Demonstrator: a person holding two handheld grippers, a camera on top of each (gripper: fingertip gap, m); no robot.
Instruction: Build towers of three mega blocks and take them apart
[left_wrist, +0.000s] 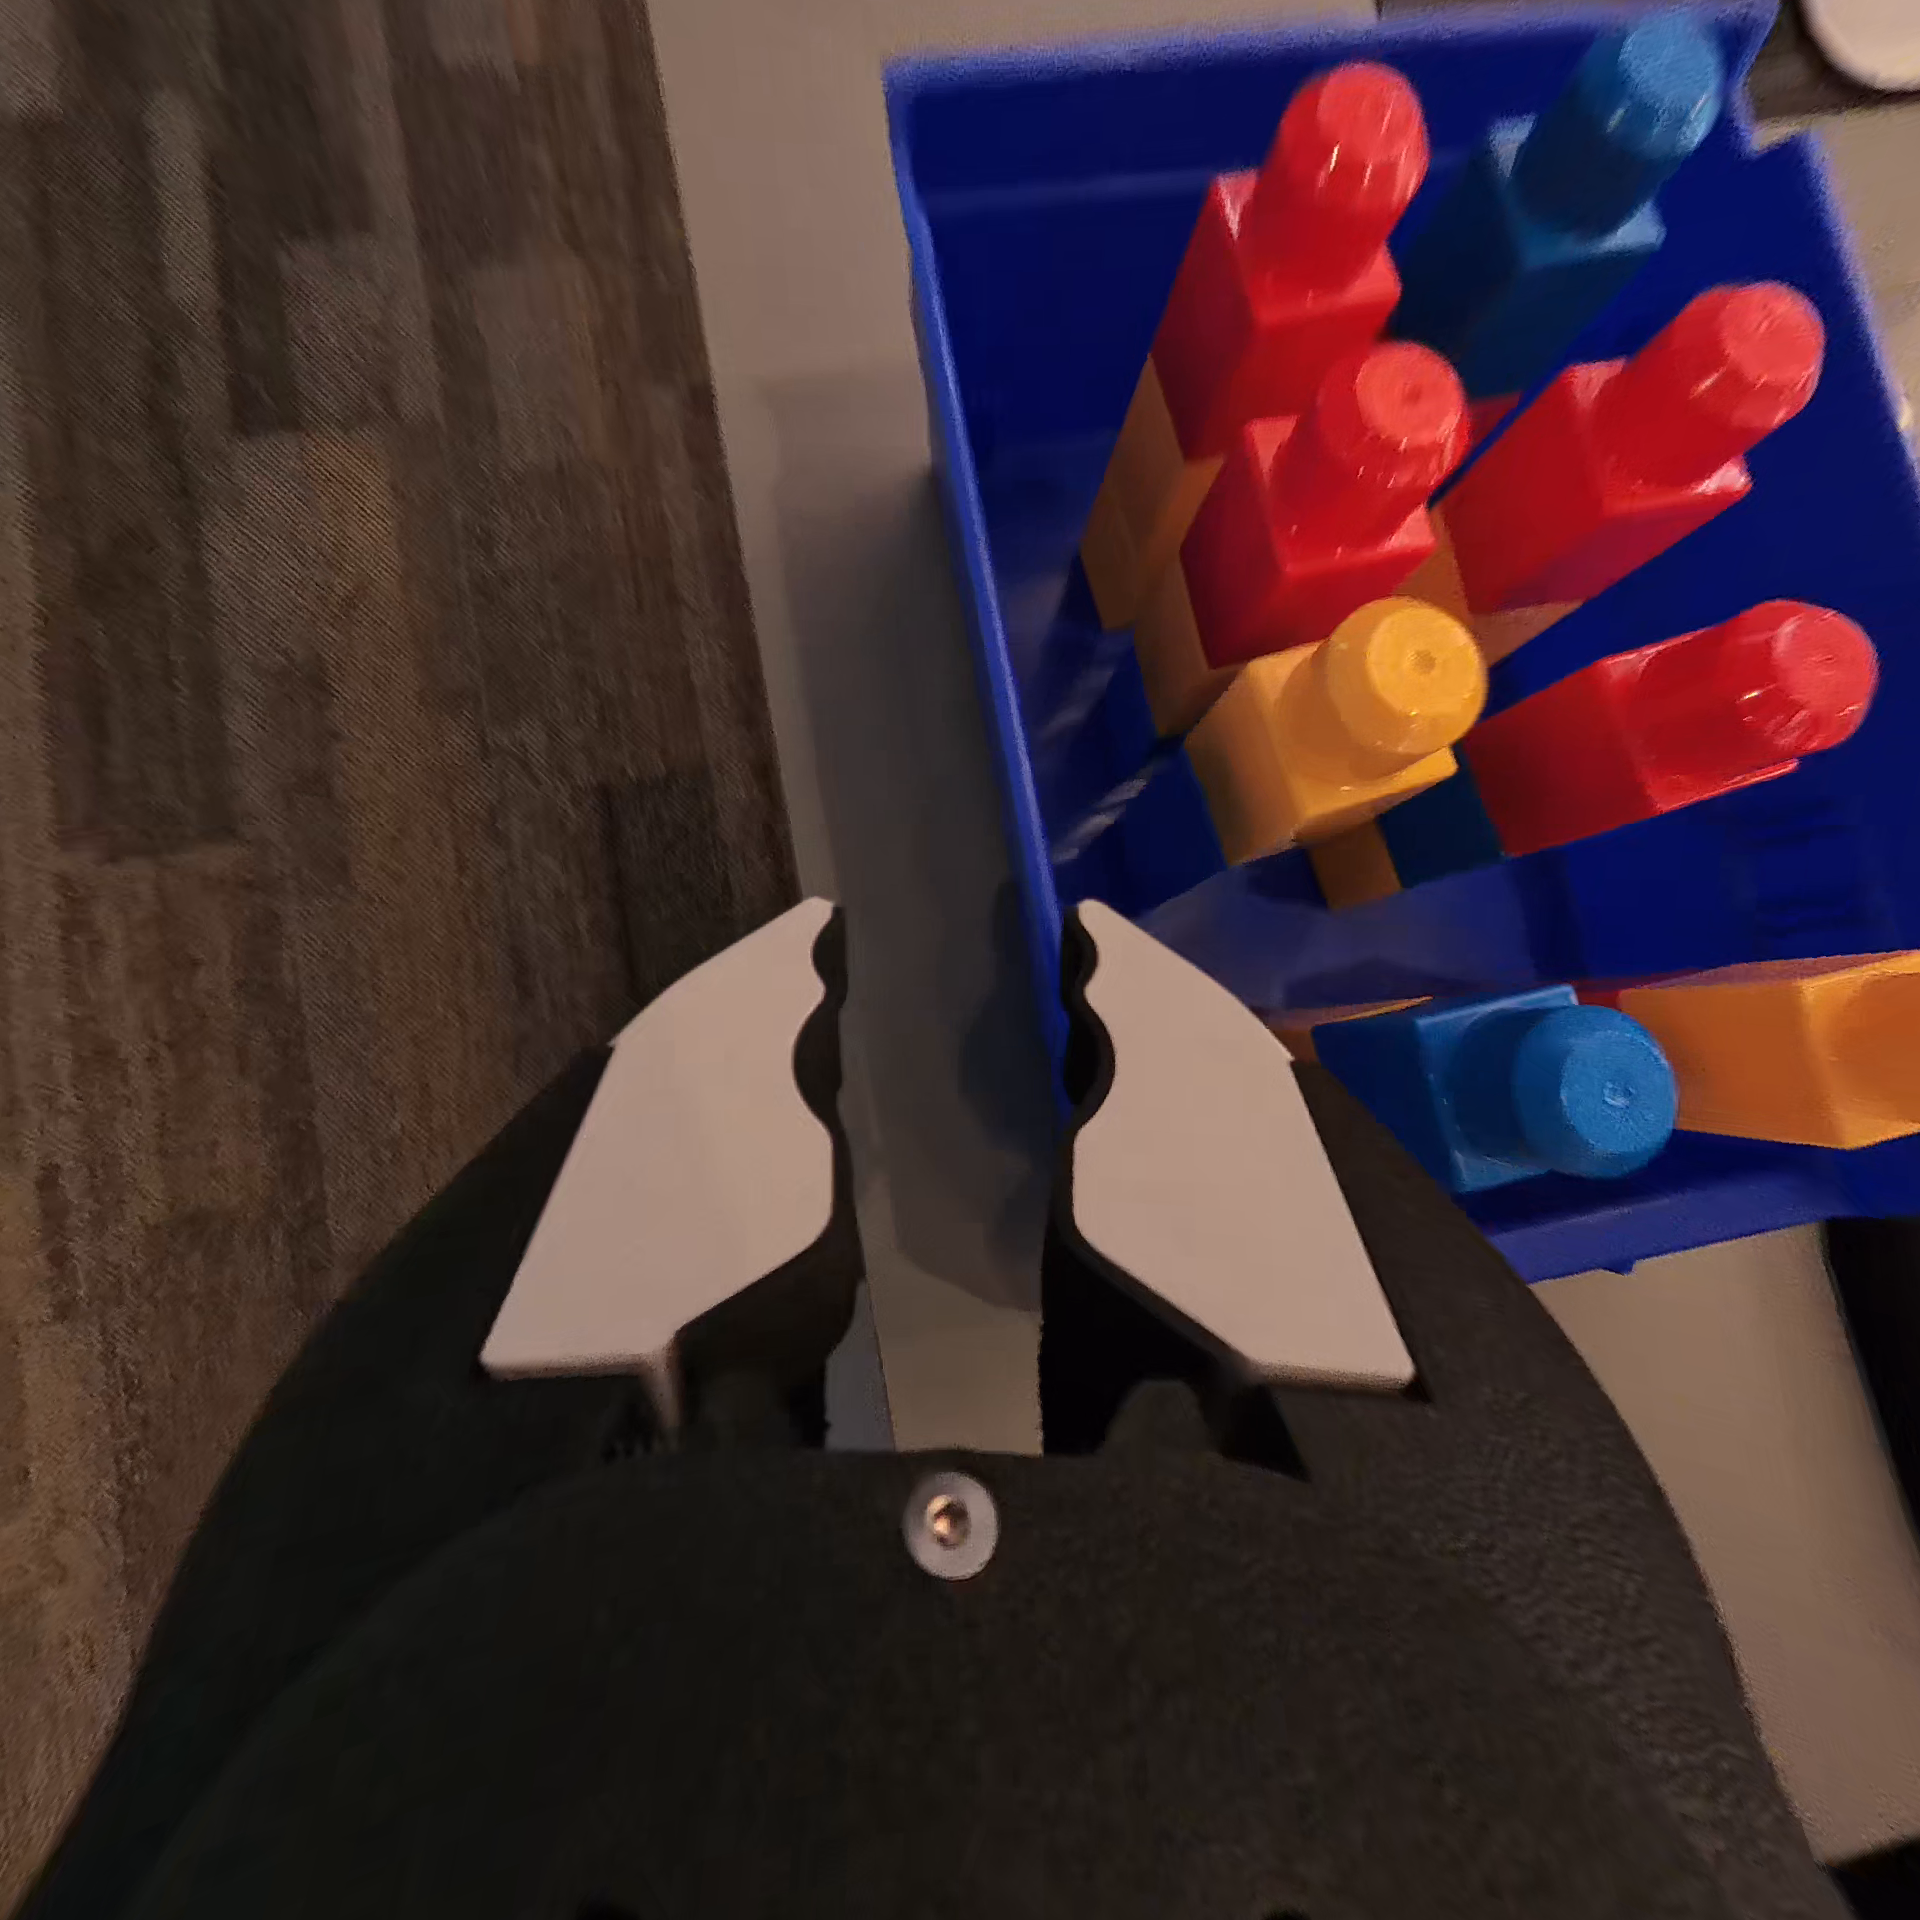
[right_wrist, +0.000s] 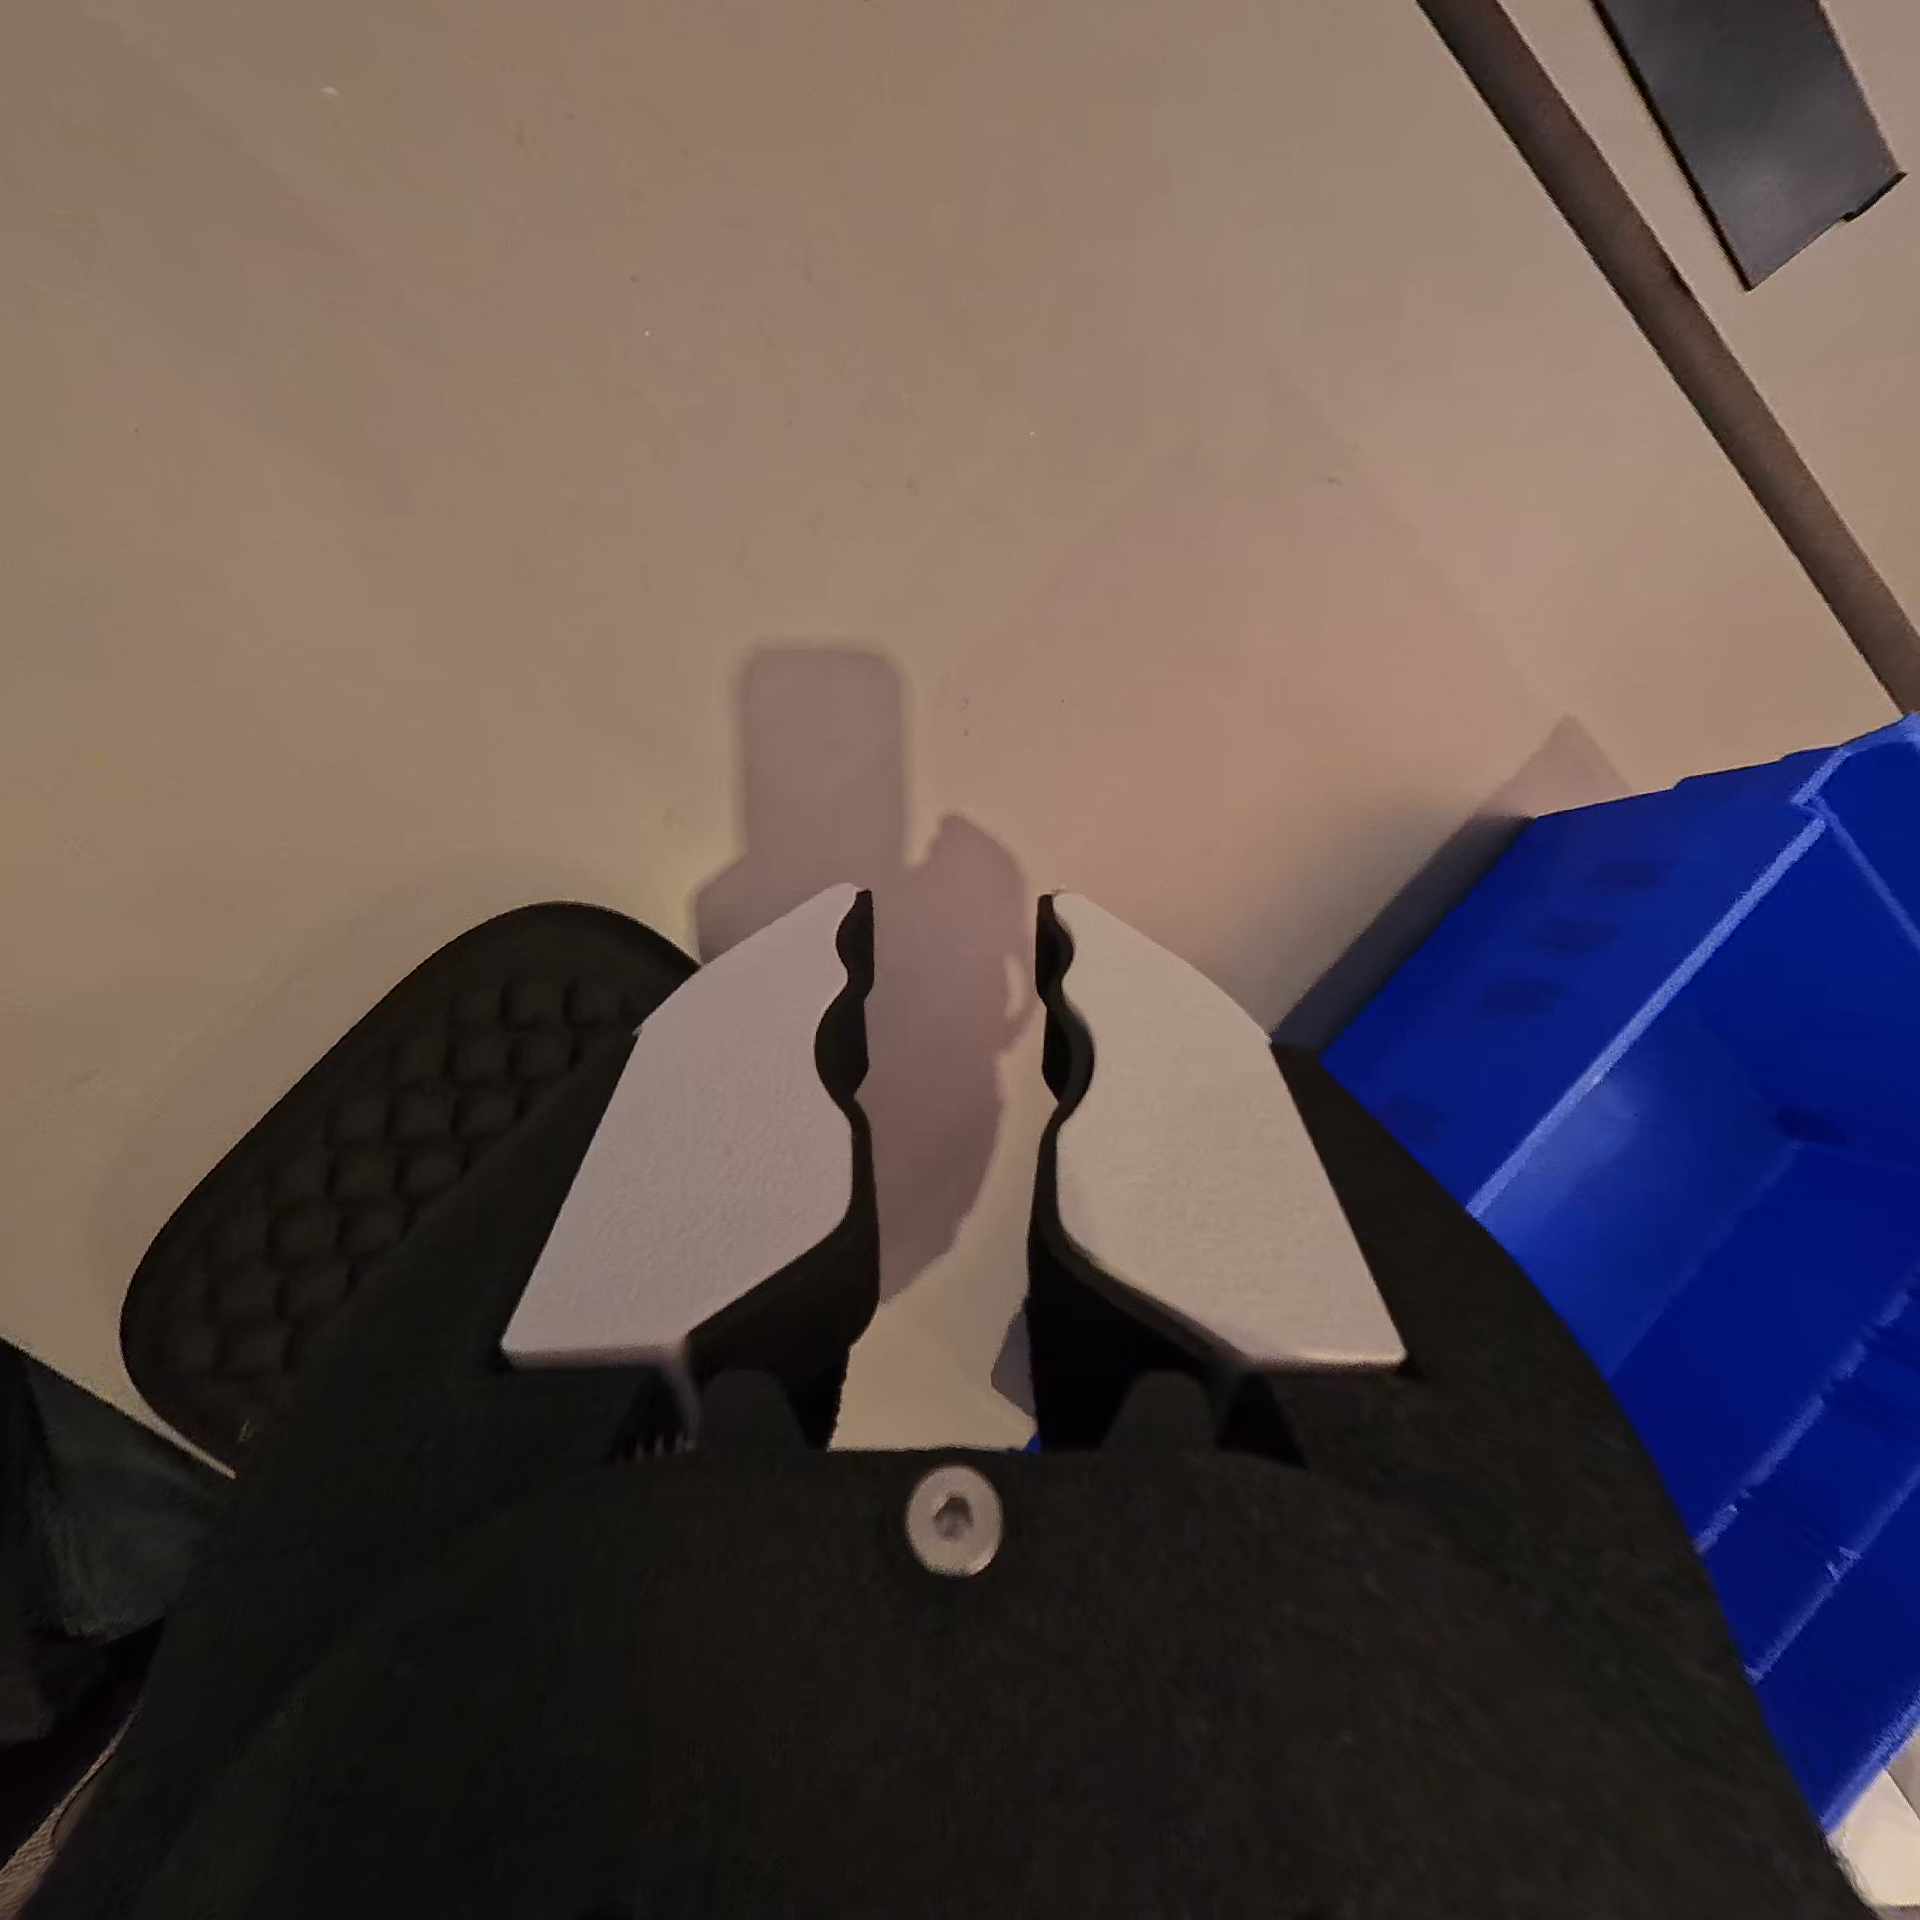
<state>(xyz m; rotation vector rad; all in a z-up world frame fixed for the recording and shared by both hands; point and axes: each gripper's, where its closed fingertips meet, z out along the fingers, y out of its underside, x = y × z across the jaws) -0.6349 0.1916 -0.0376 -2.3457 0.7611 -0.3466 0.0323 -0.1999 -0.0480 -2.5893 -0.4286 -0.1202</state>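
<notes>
In the left wrist view a blue bin (left_wrist: 940, 343) holds several mega block towers: red-topped ones (left_wrist: 1320, 312), a blue-topped one (left_wrist: 1558, 208), a yellow-topped one (left_wrist: 1340, 727). A blue block (left_wrist: 1538, 1091) joined to orange blocks (left_wrist: 1787, 1049) lies on its side near the bin's front. My left gripper (left_wrist: 954, 920) is open and empty, above the bin's left wall and the table beside it. In the right wrist view my right gripper (right_wrist: 956, 899) is open and empty over the bare table (right_wrist: 623, 416). A blue bin (right_wrist: 1662, 1143) stands to its right.
The table's left edge (left_wrist: 727, 520) runs beside brown carpet (left_wrist: 312, 623). In the right wrist view a black textured object (right_wrist: 343, 1143) lies at the lower left, and a dark strip (right_wrist: 1662, 332) and a dark flat panel (right_wrist: 1745, 125) are at the far right. Some 80 cm of space lies between my two pairs of fingers.
</notes>
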